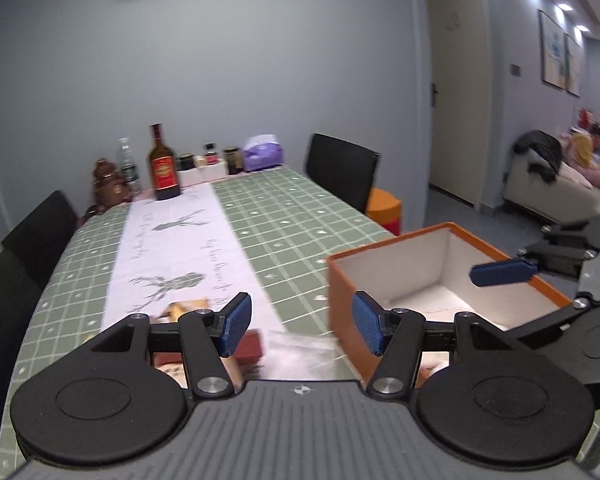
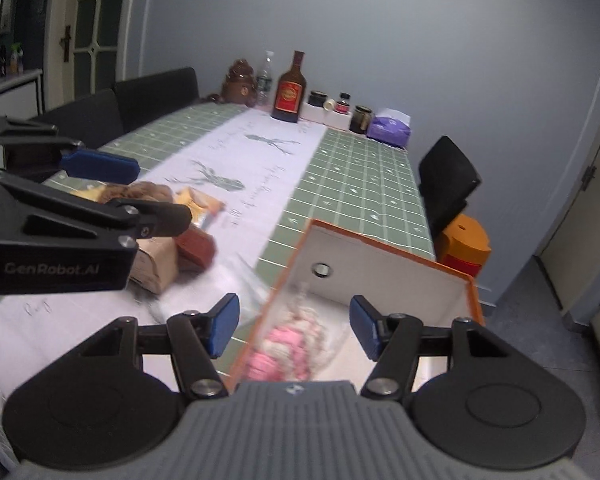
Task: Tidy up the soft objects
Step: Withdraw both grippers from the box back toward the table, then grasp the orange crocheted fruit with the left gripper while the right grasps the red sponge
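An orange box (image 1: 342, 292) with a white inside stands on the table's near right; it also shows in the right wrist view (image 2: 380, 252). A clear bag of pink and white soft pieces (image 2: 288, 344) lies inside it. My right gripper (image 2: 294, 326) is open and empty just above that bag; one of its fingers (image 1: 502, 272) shows over the box. My left gripper (image 1: 302, 326) is open and empty above a pile of packets: a dark red one (image 2: 196, 246), a tan one (image 2: 156, 264), a yellow one (image 2: 198, 202). A clear bag (image 1: 300, 346) lies beside the box.
At the table's far end stand a brown bottle (image 1: 164, 168), a water bottle (image 1: 126, 160), jars (image 1: 232, 160), white boxes and a purple tissue pack (image 1: 262, 154). Black chairs (image 1: 342, 168) flank the table. An orange stool (image 1: 386, 208) stands right of it.
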